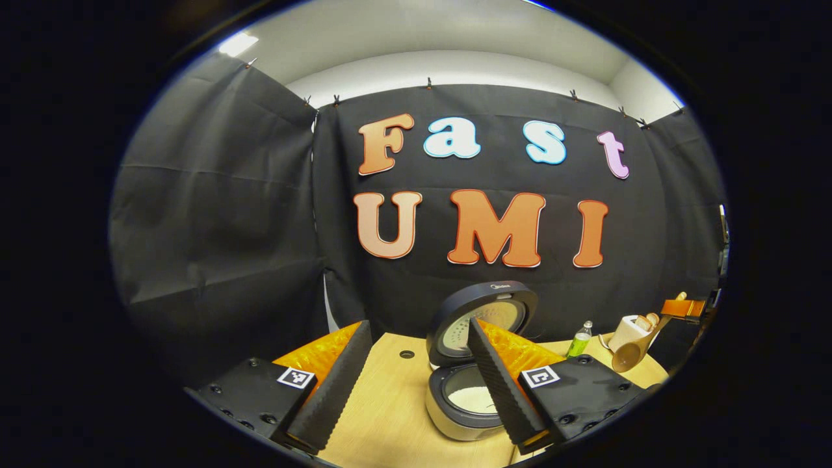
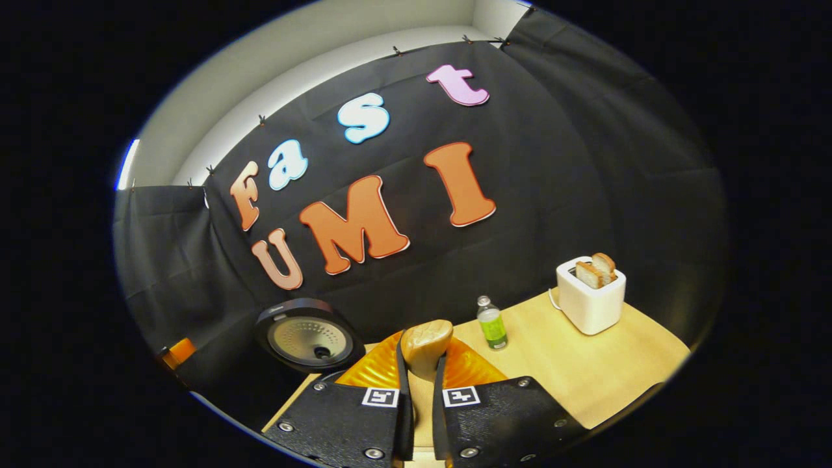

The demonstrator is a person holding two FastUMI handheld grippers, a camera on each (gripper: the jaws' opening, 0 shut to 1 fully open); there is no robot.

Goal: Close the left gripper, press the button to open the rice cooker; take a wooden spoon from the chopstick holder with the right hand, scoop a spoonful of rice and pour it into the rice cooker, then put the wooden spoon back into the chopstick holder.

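**Right fingers clamp the wooden spoon; left fingers spread wide by the open rice cooker**

The right gripper's [image 2: 416,390] fingers [image 2: 439,396] are drawn close together, both pressing on the handle of the wooden spoon [image 2: 426,348], whose rounded end rises between them in the right gripper view. In the left gripper view the same spoon [image 1: 634,351] hangs bowl-down in the air at far right, in front of a white toaster [image 1: 627,331] with bread slices in its slots.

The left gripper [image 1: 413,383] has its fingers [image 1: 497,383] spread far apart and holds nothing. Just beyond them the rice cooker [image 1: 465,396] sits on the wooden table [image 1: 383,416], its lid [image 1: 484,318] swung up, white rice showing inside the pot.

In the right gripper view the raised lid [image 2: 309,338] is at lower left, a small green bottle [image 2: 491,323] stands on the table [image 2: 572,370], and the toaster [image 2: 590,296] is farther right.
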